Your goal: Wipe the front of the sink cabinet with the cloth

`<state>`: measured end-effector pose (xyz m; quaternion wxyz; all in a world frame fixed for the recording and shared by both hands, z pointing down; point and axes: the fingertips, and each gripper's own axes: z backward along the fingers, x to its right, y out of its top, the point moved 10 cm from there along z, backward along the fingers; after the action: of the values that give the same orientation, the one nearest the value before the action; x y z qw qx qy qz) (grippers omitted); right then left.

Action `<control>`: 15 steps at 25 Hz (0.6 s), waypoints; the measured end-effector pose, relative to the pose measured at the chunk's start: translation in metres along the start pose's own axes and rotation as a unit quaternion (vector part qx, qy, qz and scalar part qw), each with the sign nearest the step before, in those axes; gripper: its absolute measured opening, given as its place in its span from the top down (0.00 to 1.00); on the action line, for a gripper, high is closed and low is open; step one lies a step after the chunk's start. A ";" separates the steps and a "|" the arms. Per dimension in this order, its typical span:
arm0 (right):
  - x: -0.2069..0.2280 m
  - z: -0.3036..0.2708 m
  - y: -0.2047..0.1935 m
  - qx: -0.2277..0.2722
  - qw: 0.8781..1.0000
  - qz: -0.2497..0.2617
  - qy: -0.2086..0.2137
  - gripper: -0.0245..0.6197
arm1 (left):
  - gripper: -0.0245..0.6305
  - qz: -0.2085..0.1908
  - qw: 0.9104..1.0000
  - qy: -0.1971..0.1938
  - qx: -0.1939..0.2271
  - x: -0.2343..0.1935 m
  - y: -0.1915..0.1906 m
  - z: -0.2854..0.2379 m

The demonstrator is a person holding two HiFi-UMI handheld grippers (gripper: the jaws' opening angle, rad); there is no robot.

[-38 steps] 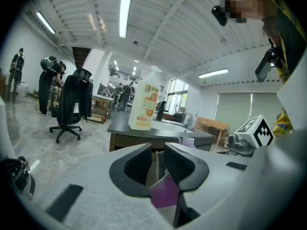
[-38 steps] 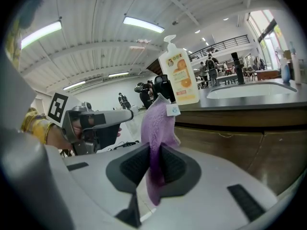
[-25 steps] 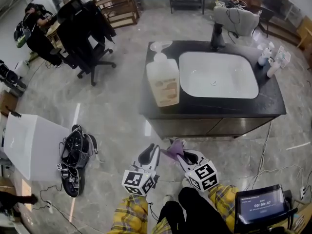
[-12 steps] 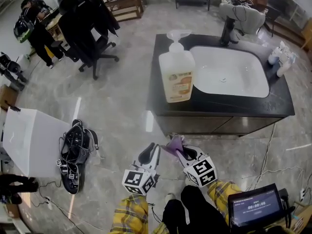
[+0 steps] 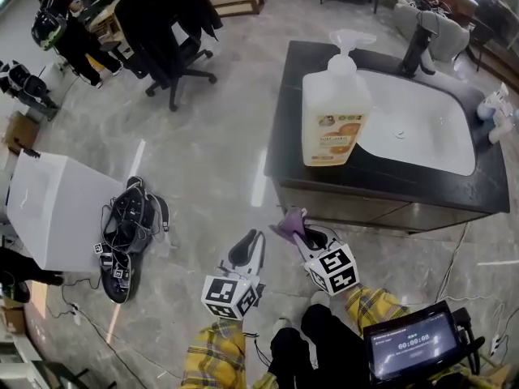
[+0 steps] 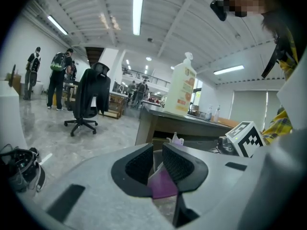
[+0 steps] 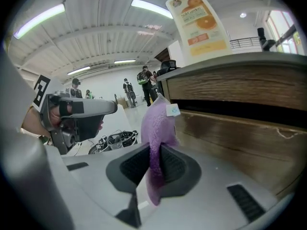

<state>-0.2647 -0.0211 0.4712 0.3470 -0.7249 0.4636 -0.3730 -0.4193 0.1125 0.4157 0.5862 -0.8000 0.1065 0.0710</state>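
On the floor at far left stands a white box (image 5: 55, 211), with a tangle of black gear and cables (image 5: 126, 237) just right of it. A black office chair (image 5: 172, 23) sits farther off. The left claw (image 5: 248, 252) has its jaws nearly together (a purple patch shows low in the slit; I cannot tell what it is). Beside it, the right claw (image 5: 302, 235) is clamped on the purple cloth (image 5: 285, 224), which stands up near the wooden cabinet front (image 5: 365, 209) without touching it. A soap bottle (image 5: 334, 112) stands on the bench (image 5: 285, 136) left of the sink (image 5: 430, 128).
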 end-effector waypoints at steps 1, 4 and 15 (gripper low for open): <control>0.002 -0.006 0.000 -0.001 1.000 0.003 0.001 0.90 | 0.88 0.000 1.000 0.002 0.002 -0.002 -0.001 -0.001; 0.010 -0.022 0.001 -0.003 1.000 0.012 0.005 0.90 | 0.88 -0.001 1.000 0.009 0.007 -0.008 -0.003 -0.006; 0.041 -0.037 0.000 0.004 1.000 0.012 -0.011 0.90 | 0.88 0.016 1.000 0.012 0.013 -0.009 -0.012 -0.037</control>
<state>-0.2844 -0.0648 0.4980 0.3595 -0.7221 0.4666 -0.3628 -0.4256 0.0817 0.4407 0.5942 -0.7911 0.1274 0.0697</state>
